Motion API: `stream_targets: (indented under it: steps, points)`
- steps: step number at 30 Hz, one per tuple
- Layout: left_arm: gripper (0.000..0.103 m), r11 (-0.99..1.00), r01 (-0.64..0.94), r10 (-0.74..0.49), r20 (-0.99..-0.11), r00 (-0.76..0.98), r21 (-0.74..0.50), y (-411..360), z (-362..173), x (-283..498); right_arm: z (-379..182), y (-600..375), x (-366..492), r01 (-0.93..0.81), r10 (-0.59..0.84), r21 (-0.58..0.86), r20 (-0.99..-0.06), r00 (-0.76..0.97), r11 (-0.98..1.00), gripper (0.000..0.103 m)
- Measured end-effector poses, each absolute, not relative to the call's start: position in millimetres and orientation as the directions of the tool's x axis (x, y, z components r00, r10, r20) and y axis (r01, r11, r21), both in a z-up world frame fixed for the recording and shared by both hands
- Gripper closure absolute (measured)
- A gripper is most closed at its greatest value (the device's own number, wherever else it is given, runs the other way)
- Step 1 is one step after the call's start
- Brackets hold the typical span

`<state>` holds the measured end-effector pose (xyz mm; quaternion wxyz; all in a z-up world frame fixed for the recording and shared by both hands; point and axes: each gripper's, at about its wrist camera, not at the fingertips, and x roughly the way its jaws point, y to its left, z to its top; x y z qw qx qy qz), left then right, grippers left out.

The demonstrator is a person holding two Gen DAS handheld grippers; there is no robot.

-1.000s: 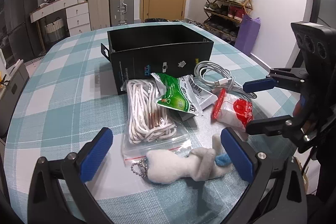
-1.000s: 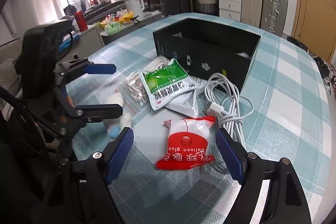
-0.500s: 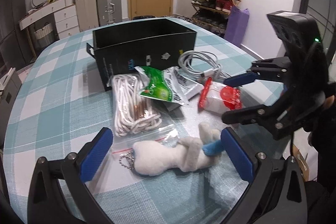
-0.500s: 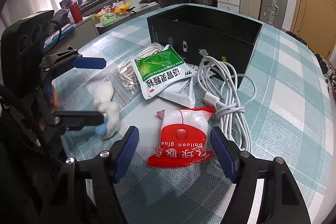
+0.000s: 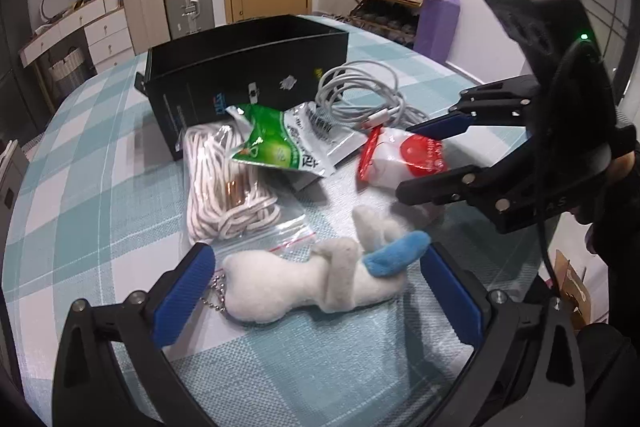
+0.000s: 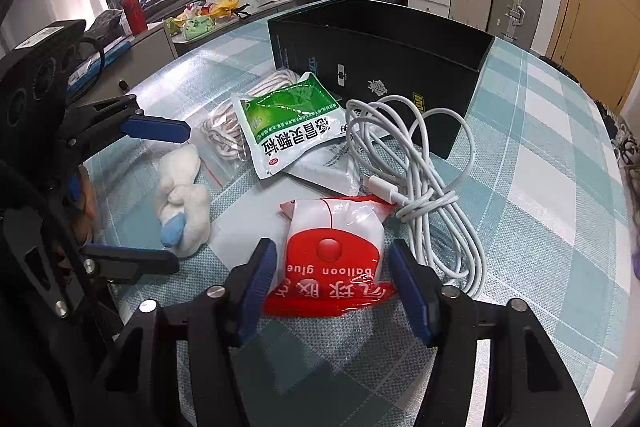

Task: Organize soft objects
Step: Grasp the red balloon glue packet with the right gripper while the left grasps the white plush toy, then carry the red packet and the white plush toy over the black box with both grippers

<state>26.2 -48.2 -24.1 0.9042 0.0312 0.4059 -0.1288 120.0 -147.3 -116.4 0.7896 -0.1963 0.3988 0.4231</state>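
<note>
Black box [image 5: 248, 67] sits open-topped on the checked table [image 5: 80, 187], far side of the clutter. Its inside is mostly hidden from both views; can't tell if anything is in it. Everything visible is still outside, on the table.

Zip bag [image 5: 236, 187] holds a coil of white rope, lying just in front of the box. Green packet [image 6: 288, 123] overlaps the zip bag's edge and a white packet [image 6: 328, 167] under it. White cable [image 6: 416, 167] is coiled beside the box's near corner, touching the red pouch's top edge.

Right gripper [image 6: 332, 279]: jaws closing, with the red pouch [image 6: 336, 255] between them. Blue pads sit right at the pouch's two sides; contact looks close, but I can't confirm they're pressing yet. Pouch still lies flat on the table. From the left wrist view the same gripper straddles the pouch from the right, one finger over it, one at its near edge.

Left gripper [image 5: 316, 287]: jaws wide apart, nothing gripped. Plush toy [image 5: 312, 279], white with a blue part and a ball chain, lies crosswise between the pads, on the table, gap on both sides. The toy's chain end is near the zip bag's corner.
</note>
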Motion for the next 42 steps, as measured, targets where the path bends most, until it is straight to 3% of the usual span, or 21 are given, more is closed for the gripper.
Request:
stream_targets:
  steps: [8,10,13,21,42]
  points:
    - [0.002,0.97,0.239,-0.188,-0.765,0.617,-0.045,-47,-32,30,-115,-147,118,-0.826,0.515,0.012,-0.787,0.339,0.563,0.051]
    - [0.01,0.97,0.238,-0.187,-0.762,0.619,-0.045,-45,-33,30,-114,-146,117,-0.828,0.516,0.006,-0.785,0.344,0.56,0.053]
    - [0.011,0.969,0.237,-0.203,-0.754,0.625,-0.064,-43,-31,29,-112,-147,115,-0.834,0.525,0.002,-0.778,0.346,0.552,0.059]
    - [0.011,0.971,0.224,-0.218,-0.709,0.671,-0.086,-33,-17,25,-107,-146,111,-0.84,0.547,-0.001,-0.758,0.355,0.543,0.06]
    - [0.011,0.991,0.073,-0.124,-0.616,0.778,-0.108,-2,13,45,-71,-162,111,-0.815,0.643,0.031,-0.632,0.433,0.579,0.06]
